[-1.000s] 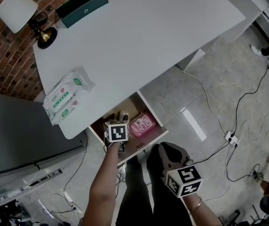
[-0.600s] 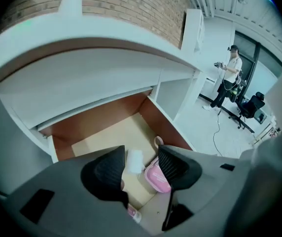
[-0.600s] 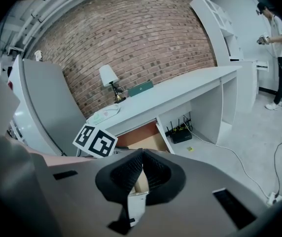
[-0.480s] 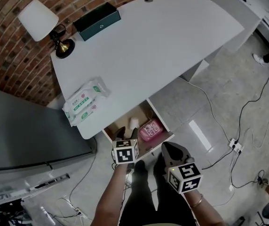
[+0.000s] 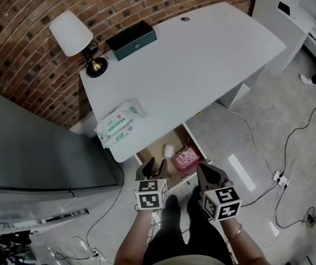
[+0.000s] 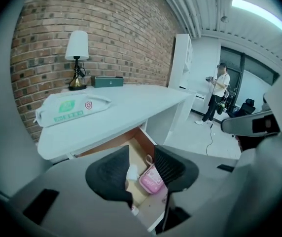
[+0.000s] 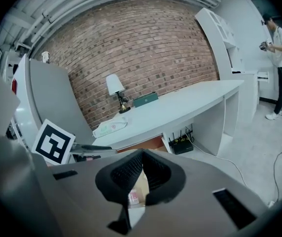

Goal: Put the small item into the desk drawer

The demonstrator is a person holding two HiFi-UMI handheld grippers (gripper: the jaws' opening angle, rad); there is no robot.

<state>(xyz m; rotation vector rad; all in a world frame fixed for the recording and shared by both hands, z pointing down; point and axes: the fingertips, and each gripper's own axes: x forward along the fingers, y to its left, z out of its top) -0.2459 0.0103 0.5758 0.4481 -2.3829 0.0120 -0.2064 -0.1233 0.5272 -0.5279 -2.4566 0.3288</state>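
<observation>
The white desk's (image 5: 202, 59) drawer (image 5: 155, 151) stands pulled out. In it lie a small white item (image 5: 169, 149) and a pink pouch (image 5: 187, 158). My left gripper (image 5: 153, 168) hovers just in front of the drawer, clear of it. Its jaws are closing with nothing between them. Through their gap in the left gripper view (image 6: 142, 164) I see the white item (image 6: 132, 172) and the pouch (image 6: 151, 179). My right gripper (image 5: 206, 173) hangs beside it to the right, shut and empty, as the right gripper view (image 7: 142, 171) shows too.
On the desk stand a lamp (image 5: 72, 35), a dark green box (image 5: 131, 39) and a pack of wipes (image 5: 120, 123). A grey cabinet (image 5: 31, 148) is at the left. Cables and a power strip (image 5: 279, 176) lie on the floor. A person (image 6: 220, 90) stands far off.
My left gripper has drawn back from over the drawer toward me and its jaws have narrowed. The right gripper moved little. The view has shifted, so the desk sits further right.
</observation>
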